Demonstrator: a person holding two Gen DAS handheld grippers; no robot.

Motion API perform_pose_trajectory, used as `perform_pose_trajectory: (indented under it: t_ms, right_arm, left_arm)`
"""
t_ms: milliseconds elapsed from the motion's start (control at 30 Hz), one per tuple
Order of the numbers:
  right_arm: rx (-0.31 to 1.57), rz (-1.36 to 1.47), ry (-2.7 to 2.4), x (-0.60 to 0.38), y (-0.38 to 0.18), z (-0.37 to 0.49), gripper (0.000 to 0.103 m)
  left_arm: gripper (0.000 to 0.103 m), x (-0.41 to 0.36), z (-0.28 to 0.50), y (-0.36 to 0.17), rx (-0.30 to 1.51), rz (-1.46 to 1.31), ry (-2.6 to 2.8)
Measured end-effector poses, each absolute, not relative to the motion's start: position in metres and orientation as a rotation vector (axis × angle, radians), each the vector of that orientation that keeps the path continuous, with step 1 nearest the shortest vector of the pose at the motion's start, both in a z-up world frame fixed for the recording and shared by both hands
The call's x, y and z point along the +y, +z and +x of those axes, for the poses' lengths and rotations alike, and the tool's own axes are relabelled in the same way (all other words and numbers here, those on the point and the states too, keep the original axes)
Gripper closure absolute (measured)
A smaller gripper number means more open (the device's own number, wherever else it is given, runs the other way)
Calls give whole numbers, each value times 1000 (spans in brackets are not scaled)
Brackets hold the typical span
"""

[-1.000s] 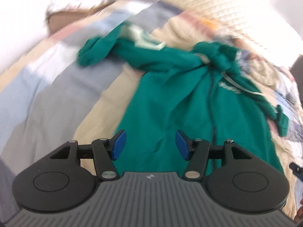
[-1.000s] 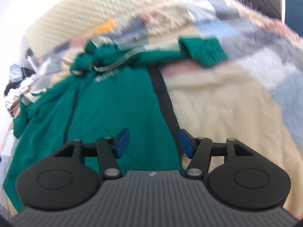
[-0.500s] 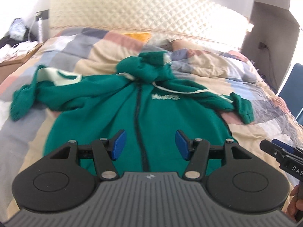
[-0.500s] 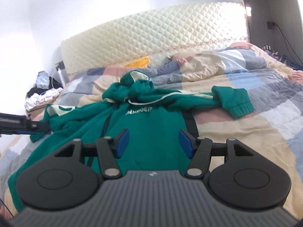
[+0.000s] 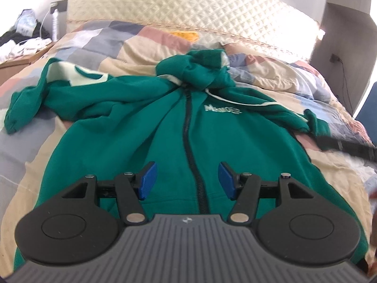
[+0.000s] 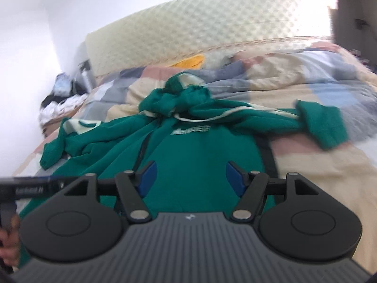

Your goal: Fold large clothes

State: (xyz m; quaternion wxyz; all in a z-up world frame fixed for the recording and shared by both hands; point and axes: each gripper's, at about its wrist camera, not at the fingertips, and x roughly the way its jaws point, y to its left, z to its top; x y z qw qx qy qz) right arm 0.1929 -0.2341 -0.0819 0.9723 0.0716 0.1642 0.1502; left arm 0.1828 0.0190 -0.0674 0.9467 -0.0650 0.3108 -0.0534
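A green zip-up hoodie lies front side up on the bed, hood bunched at the far end, both sleeves spread out to the sides. It also shows in the right wrist view. My left gripper is open and empty above the lower part of the hoodie, over the zipper. My right gripper is open and empty above the hoodie's lower right side. The right gripper shows blurred at the right edge of the left wrist view, and the left gripper at the left edge of the right wrist view.
The hoodie lies on a patchwork quilt in beige, grey, blue and pink. A quilted cream headboard stands behind. A bedside table with clutter is at the far left. A blue chair is at the right.
Both grippers swung up from looking down at the hoodie to looking along the bed toward the headboard, then moved a little closer over the hoodie's lower part. Both stayed open.
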Motion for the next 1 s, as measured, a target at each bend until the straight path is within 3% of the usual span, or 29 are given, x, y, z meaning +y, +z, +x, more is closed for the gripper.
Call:
perform_pose_trajectory:
  t_ms: [100, 200, 400, 600, 1000]
  right_arm:
    - [314, 104, 340, -219, -62, 235, 33]
    - [324, 152, 364, -206, -44, 287, 13]
    - [339, 168, 273, -186, -42, 387, 13]
    - [349, 310, 46, -245, -100, 431, 13]
    - [282, 541, -276, -378, -181, 366, 14]
  left_arm:
    - [40, 26, 191, -77, 648, -159, -110]
    - [40, 31, 205, -84, 649, -172, -117]
    - [40, 45, 244, -111, 659, -211, -95]
    - [40, 55, 271, -148, 732, -262, -102]
    - [38, 49, 269, -154, 678, -237, -81]
